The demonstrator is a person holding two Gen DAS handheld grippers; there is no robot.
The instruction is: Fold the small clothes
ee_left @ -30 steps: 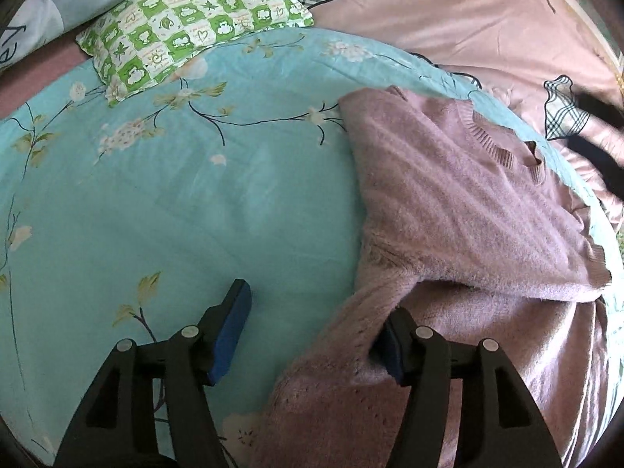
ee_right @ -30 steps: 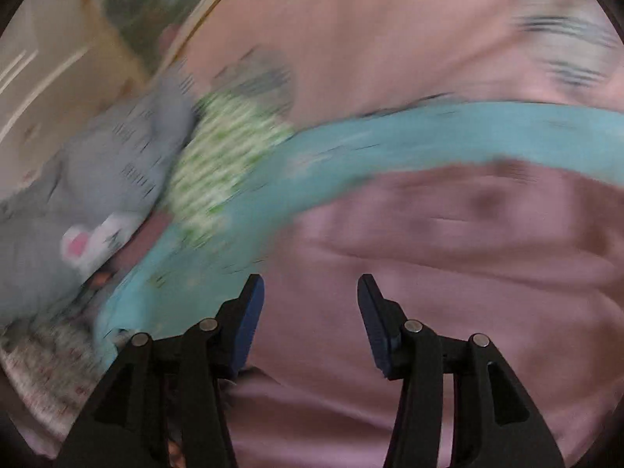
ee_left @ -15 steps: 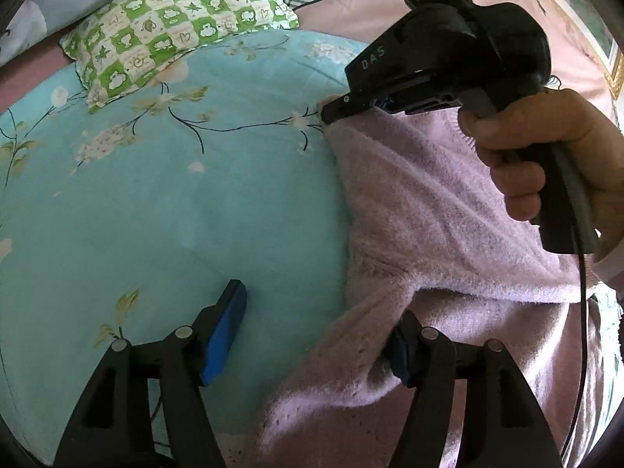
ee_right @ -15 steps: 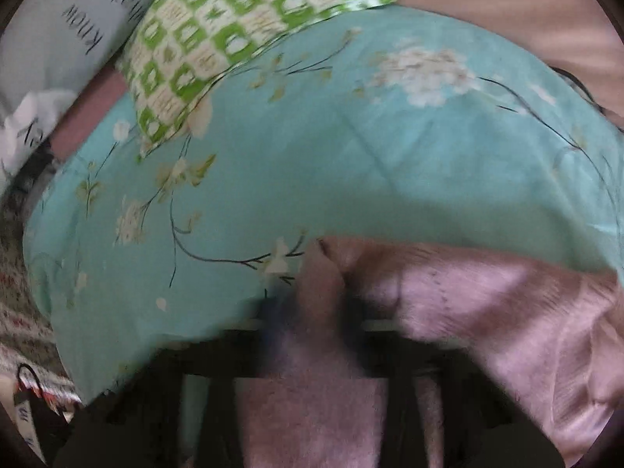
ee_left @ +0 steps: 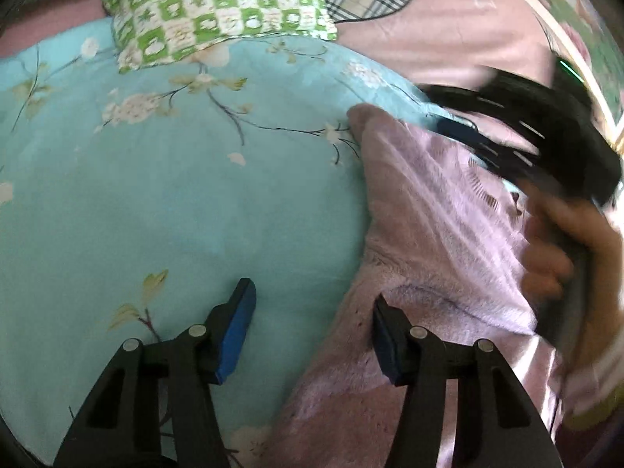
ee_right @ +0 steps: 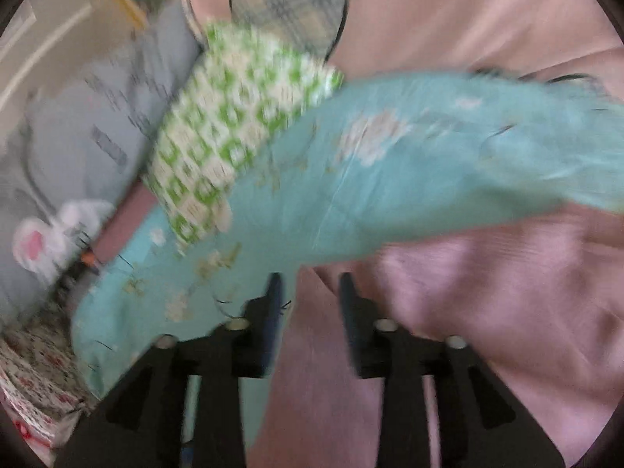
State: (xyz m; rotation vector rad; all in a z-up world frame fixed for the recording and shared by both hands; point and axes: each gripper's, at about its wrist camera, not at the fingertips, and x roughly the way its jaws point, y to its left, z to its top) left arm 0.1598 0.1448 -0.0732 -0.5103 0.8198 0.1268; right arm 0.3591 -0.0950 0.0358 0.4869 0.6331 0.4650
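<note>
- Bedding fills both of our views: a turquoise floral-print quilt (ee_left: pixel 163 202) spreads over a pale pink bed sheet (ee_left: pixel 448 39), and we take the quilt as our landmark.
- On the quilt's right half lies the mauve knitted sweater (ee_left: pixel 425 234), partly folded, with one corner pointing toward the quilt's far edge and a lower layer running toward the near edge.
- At the quilt's far edge rests a green-and-white checked pillow (ee_left: pixel 218 11), overlapping the quilt a little.
- Our left gripper (ee_left: pixel 312 331) hovers over the quilt's near part with its fingers spread wide and nothing between them; the blue-padded left finger (ee_left: pixel 236 335) is over bare quilt, the other is over the sweater.
- Our right gripper (ee_right: pixel 308 312) sits at the sweater's edge where it meets the quilt, its fingers parted by a narrower gap, with no cloth pinched that we can make out; this view is badly blurred.
- From the left wrist we see the right hand (ee_left: pixel 561 249) holding that gripper's black body above the sweater, toward the quilt's right side.
- Beyond the quilt's left end lies a grey printed cushion (ee_right: pixel 97 124).
</note>
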